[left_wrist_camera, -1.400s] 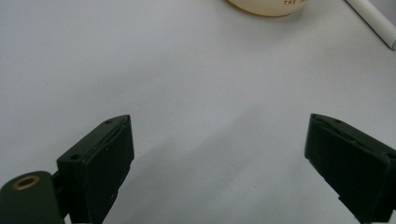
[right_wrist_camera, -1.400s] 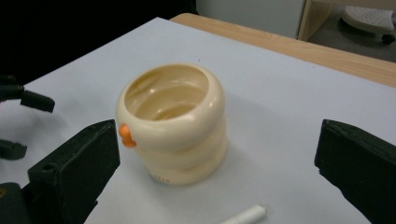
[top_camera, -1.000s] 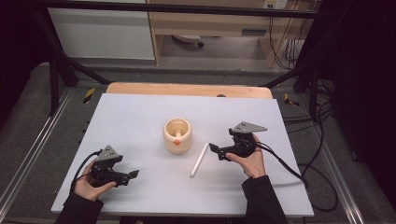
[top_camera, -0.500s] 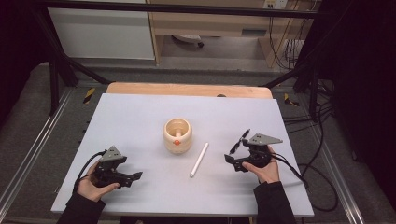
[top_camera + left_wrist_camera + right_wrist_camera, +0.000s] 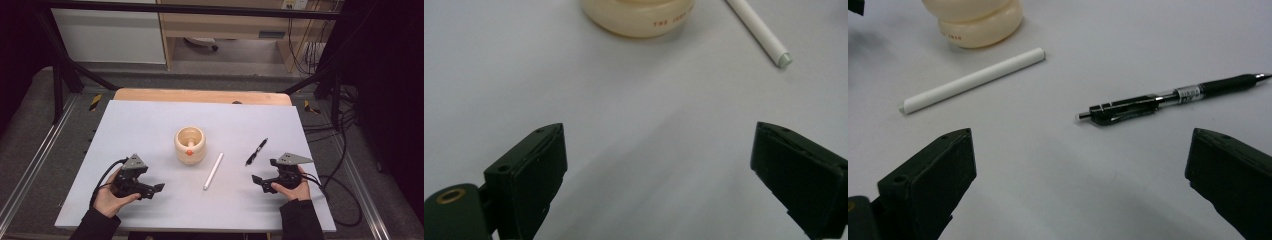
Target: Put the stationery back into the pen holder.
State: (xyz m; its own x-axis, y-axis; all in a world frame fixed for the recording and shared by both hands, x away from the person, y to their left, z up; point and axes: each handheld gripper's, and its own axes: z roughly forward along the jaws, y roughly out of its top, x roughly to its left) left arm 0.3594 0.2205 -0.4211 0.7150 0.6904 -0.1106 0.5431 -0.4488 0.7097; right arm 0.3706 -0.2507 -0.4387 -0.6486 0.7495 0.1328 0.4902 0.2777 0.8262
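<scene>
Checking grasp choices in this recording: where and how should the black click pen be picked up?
Grip the slim black click pen across its mid-barrel, just ahead of the clip, coming from above with the open right claw. It lies flat and apart on the white table, so the jaws should straddle it crosswise.

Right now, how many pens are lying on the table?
2: a white pen just right of the cream holder, and a black pen farther right, ahead of the right claw.

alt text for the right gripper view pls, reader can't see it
A black pen lies on the grey table ahead of the open right gripper, untouched. Further left lie a white pen and a cream pot.
</scene>
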